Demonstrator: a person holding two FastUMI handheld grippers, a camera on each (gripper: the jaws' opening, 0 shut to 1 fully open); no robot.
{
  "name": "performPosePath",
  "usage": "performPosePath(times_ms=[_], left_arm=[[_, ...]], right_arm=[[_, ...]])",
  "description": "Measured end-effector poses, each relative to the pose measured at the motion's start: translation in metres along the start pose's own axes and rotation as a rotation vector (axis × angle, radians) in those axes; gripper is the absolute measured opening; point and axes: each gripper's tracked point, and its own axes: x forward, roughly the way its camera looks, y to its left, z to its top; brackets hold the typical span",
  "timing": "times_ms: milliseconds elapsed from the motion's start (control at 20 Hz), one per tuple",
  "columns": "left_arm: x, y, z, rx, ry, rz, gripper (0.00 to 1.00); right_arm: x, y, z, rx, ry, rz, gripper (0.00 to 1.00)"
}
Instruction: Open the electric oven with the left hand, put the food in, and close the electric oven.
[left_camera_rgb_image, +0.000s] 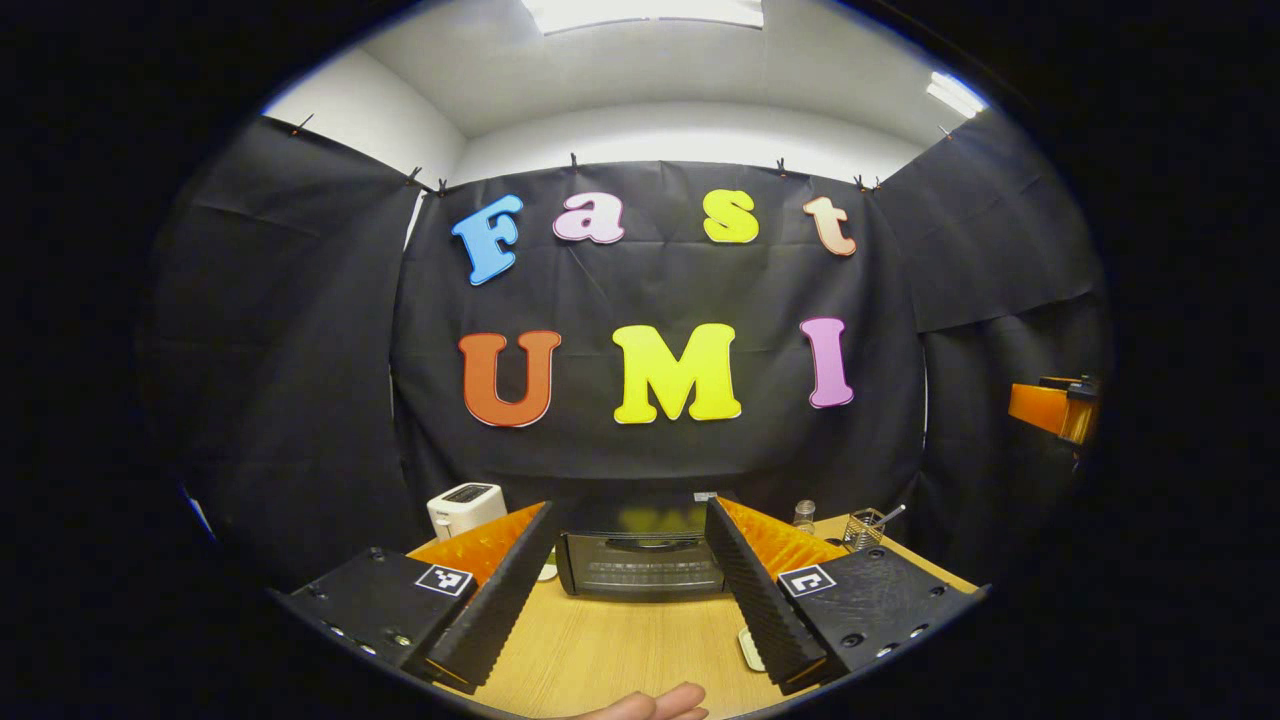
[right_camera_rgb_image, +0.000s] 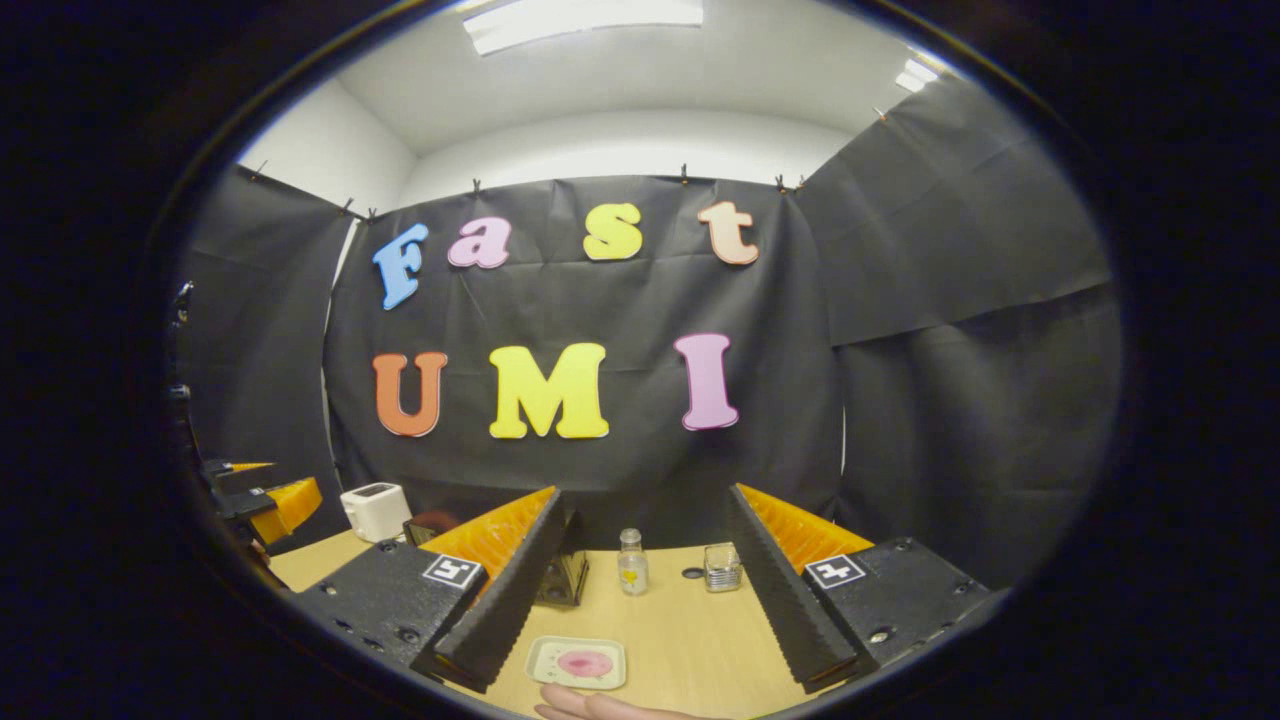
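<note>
The dark electric oven (left_camera_rgb_image: 640, 565) stands on the wooden table (left_camera_rgb_image: 620, 650) with its door closed, straight ahead between the fingers of my left gripper (left_camera_rgb_image: 630, 515), which is open and holds nothing. In the right gripper view, a small pale plate (right_camera_rgb_image: 577, 662) with pink food on it lies on the table near the front, low between the fingers of my open, unladen right gripper (right_camera_rgb_image: 645, 498). The oven (right_camera_rgb_image: 563, 578) peeks out behind that gripper's left finger. The plate's edge (left_camera_rgb_image: 750, 650) also shows beside my left gripper's right finger.
A white toaster (left_camera_rgb_image: 465, 508) stands left of the oven. A small glass bottle (right_camera_rgb_image: 630, 562) and a glass jar (right_camera_rgb_image: 722, 567) stand at the back of the table. A hand (right_camera_rgb_image: 600, 708) shows at the bottom edge. The left gripper (right_camera_rgb_image: 265, 500) is at far left.
</note>
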Motion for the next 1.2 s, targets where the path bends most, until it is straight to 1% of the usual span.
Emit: performPosePath(times_ms=[200, 300, 450, 600, 800, 850, 1000, 1100, 1200], left_arm=[[0.043, -0.005, -0.024, -0.022, 0.056, -0.026, 0.95], [0.068, -0.012, -0.035, -0.029, 0.091, -0.055, 0.95], [0.108, -0.012, -0.052, -0.033, 0.142, -0.078, 0.96], [0.155, -0.003, -0.082, -0.022, 0.214, -0.053, 0.96], [0.212, -0.002, -0.143, -0.004, 0.364, -0.042, 0.95], [0.223, -0.007, -0.155, -0.004, 0.398, -0.053, 0.96], [0.252, -0.014, -0.173, -0.036, 0.426, -0.069, 0.96], [0.263, -0.011, -0.188, -0.035, 0.464, -0.049, 0.96], [0.270, -0.018, -0.200, -0.033, 0.502, -0.062, 0.96]], right_arm=[[0.015, -0.009, -0.008, -0.005, 0.007, 0.000, 1.00], [0.019, -0.012, -0.006, -0.009, -0.009, -0.003, 1.00], [0.024, -0.016, -0.008, -0.018, -0.019, 0.008, 1.00], [0.033, -0.025, -0.004, -0.031, -0.030, -0.002, 1.00], [0.046, -0.042, -0.002, -0.045, -0.033, -0.027, 1.00], [0.049, -0.046, -0.001, -0.046, -0.033, -0.033, 1.00], [0.055, -0.058, -0.002, -0.054, -0.037, -0.049, 1.00], [0.058, -0.067, -0.006, -0.060, -0.031, -0.063, 1.00], [0.060, -0.075, -0.011, -0.057, -0.021, -0.074, 1.00]])
